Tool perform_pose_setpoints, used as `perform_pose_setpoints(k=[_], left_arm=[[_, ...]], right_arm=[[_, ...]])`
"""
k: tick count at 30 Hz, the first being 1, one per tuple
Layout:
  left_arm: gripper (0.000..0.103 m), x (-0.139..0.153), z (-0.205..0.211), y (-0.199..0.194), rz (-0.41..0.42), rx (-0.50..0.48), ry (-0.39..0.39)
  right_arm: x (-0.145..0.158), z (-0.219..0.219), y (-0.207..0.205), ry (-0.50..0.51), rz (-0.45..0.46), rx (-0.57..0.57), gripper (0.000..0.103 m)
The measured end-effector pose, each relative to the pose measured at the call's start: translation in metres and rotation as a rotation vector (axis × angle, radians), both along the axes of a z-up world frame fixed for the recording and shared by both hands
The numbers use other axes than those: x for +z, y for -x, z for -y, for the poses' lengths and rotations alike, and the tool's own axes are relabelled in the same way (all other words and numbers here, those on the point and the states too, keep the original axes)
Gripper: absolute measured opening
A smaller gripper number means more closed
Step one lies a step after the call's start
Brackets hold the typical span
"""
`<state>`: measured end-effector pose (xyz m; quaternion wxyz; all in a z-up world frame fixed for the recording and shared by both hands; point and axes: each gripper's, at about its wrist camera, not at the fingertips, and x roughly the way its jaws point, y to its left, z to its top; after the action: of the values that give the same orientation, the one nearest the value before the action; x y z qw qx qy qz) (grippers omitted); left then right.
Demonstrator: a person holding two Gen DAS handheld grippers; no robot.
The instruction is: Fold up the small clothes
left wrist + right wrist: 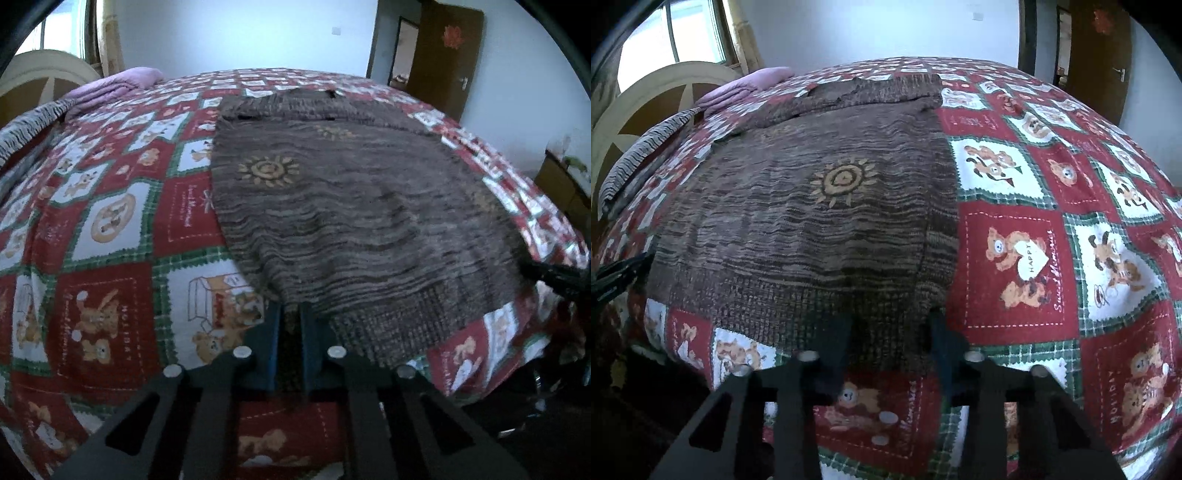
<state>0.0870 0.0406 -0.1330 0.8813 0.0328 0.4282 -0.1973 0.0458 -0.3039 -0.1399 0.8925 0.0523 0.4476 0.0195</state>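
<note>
1. The bed [110, 229] carries a red teddy-bear quilt, with the brown knitted sweater [351, 206] spread flat near its front edge.
2. The sweater's ribbed hem [798, 314] faces both tools.
3. The left tool [291, 332] is clenched on the hem's left corner.
4. The right tool [892, 339] grips the hem's right corner, knit bunched between its jaws.
5. Risk: a thin pinch on loose knit may slip when lifted, or snag the quilt underneath, skewing the fold.

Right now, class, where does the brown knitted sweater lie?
The brown sweater lies flat on the teddy-bear bedspread, hem nearest both cameras, filling the right of the left wrist view and the left of the right.
</note>
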Motion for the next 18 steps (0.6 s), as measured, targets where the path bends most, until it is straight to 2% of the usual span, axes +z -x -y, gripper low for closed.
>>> perform_pose_setpoints(k=[1, 2, 7, 10, 14, 18], left_arm=[[0.009, 0.002, -0.002, 0.000, 0.002, 0.000, 0.012], [0.009, 0.006, -0.005, 0.000, 0.010, 0.001, 0.027], [0.009, 0.022, -0.014, 0.005, 0.048, 0.004, 0.070], [0.009, 0.014, -0.014, 0.002, 0.040, 0.016, 0.052], [0.009, -0.004, -0.007, -0.003, 0.006, 0.021, 0.012], [0.009, -0.001, -0.006, 0.001, 0.034, 0.002, 0.000]], right_arm=[[0.002, 0.000, 0.001, -0.007, 0.004, 0.010, 0.012], [0.005, 0.000, 0.002, -0.012, 0.011, 0.019, 0.011], [0.020, 0.004, 0.008, -0.027, 0.039, 0.038, 0.009], [0.025, 0.006, 0.012, -0.034, 0.052, 0.045, 0.009], [0.009, 0.013, 0.009, -0.047, 0.008, 0.026, 0.008], [0.006, 0.016, 0.011, -0.055, 0.002, 0.023, 0.007]])
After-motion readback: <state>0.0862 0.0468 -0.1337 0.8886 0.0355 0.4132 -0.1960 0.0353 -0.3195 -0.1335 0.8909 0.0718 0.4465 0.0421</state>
